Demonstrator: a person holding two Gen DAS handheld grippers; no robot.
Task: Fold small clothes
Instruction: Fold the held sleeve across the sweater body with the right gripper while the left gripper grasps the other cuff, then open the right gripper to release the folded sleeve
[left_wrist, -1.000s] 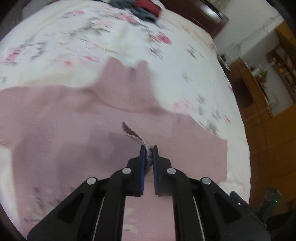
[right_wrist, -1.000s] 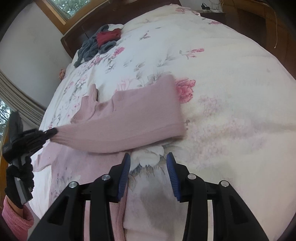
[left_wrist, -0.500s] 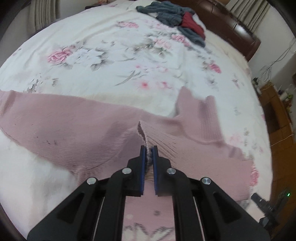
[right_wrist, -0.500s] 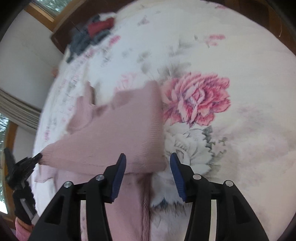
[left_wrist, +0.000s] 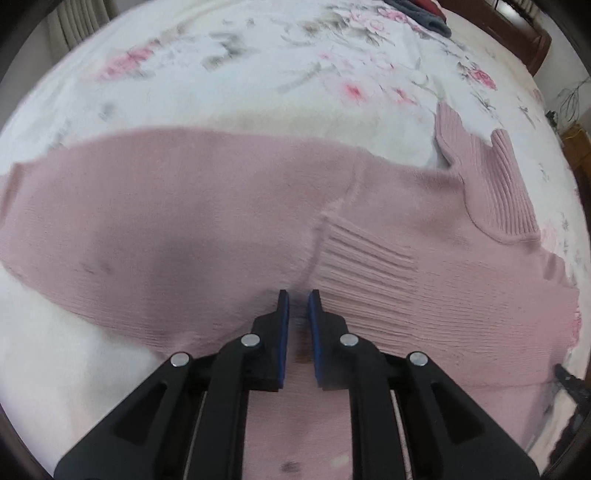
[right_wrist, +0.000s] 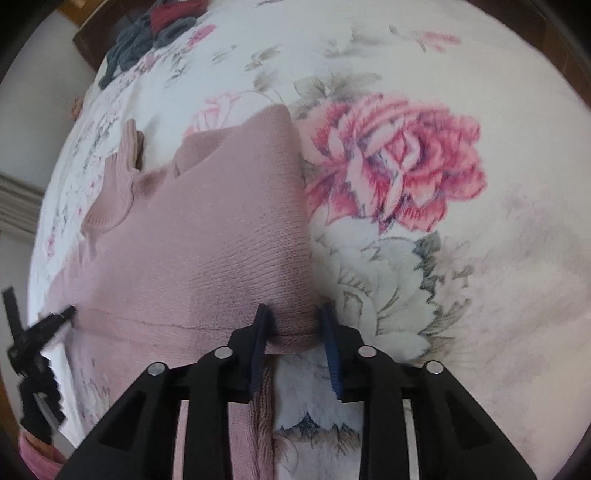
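The pink sweater (left_wrist: 207, 221) lies spread on the floral bedspread (right_wrist: 480, 295), a sleeve folded across its body; pressing that sleeve flat before lifting away would keep the fold crisp. The left gripper (left_wrist: 298, 295) is slightly parted above the cuff (left_wrist: 362, 273), gripping nothing. The right gripper (right_wrist: 293, 314) gapes wide, straddling the sweater's folded edge without clamping.

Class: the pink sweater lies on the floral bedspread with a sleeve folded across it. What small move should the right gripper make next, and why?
Probably close the right gripper: its jaws stand open astride the folded edge of the pink sweater, with knit already between them.
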